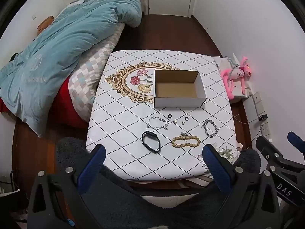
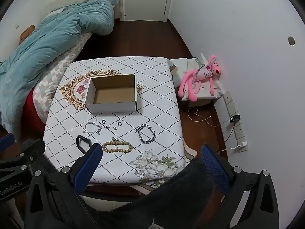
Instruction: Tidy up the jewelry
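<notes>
Left gripper (image 1: 153, 153) held low at the near edge of the table (image 1: 118, 152), blue-padded fingers (image 1: 95, 158) spread wide, nothing between them. Right gripper (image 2: 150, 154) likewise at the near edge, fingers (image 2: 89, 160) spread apart and empty; its left finger overlaps the view of a black band. Both sit above dark fleece fabric (image 1: 122, 200) in the foreground. On the diamond-patterned tablecloth, nearest row: black wrist band (image 1: 151, 142) at left, lying flat as a loop; beige bead bracelet (image 1: 185, 141) just right of it, with a small silver piece touching its far side. Next row back: thin silver chain bracelet (image 1: 158, 123) at left, two small metal earrings (image 1: 179, 122) in the middle, chunky braided silver bracelet (image 1: 210, 128) at right, well apart from the chain. Just beyond these, two small dark rings (image 1: 169, 116), one either side of the earrings. Behind all jewelry stands an open cardboard box (image 1: 179, 101), white outside, brown inside, nothing visible in it; it partly covers a floral medallion printed on the cloth. None of the jewelry touches the box. Left of the table, a bed with teal duvet (image 1: 63, 43). Right of it, a pink plush toy (image 2: 200, 76) lying on a low white-covered stand against the wall. Farthest back, a white door (image 2: 146, 0).
</notes>
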Demonstrator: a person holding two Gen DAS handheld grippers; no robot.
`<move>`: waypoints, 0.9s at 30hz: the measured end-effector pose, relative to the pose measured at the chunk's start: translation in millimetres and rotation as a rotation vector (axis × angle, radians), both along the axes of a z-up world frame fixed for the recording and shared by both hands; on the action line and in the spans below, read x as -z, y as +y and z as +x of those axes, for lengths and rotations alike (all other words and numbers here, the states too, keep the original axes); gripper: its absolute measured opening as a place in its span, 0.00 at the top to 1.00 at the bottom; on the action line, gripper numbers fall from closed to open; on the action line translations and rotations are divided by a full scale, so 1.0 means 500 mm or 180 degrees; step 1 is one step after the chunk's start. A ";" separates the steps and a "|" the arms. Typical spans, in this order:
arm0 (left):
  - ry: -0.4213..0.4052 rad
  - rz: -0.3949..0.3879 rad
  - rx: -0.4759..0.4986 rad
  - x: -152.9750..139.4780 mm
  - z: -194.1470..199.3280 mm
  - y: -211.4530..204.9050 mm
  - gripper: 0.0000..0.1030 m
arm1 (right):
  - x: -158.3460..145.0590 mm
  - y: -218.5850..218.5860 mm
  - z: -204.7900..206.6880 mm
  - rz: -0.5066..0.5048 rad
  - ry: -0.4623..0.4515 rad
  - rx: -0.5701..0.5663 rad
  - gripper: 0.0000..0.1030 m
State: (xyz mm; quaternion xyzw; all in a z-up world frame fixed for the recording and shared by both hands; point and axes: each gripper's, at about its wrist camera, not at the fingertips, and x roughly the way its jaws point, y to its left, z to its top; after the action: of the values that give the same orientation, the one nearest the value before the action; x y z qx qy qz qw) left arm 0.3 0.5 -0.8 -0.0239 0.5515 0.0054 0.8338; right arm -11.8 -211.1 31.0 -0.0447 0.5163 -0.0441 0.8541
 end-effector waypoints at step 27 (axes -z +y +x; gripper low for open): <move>-0.0091 0.0014 0.0076 -0.025 -0.001 -0.014 0.00 | -0.016 -0.006 -0.004 0.0021 -0.0047 0.0027 0.00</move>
State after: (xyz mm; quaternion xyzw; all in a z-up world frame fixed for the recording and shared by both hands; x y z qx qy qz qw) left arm -0.3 -6.5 11.7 -0.0156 0.5398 -0.0037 0.8416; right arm -13.9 -214.3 39.3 -0.0393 0.5103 -0.0463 0.8579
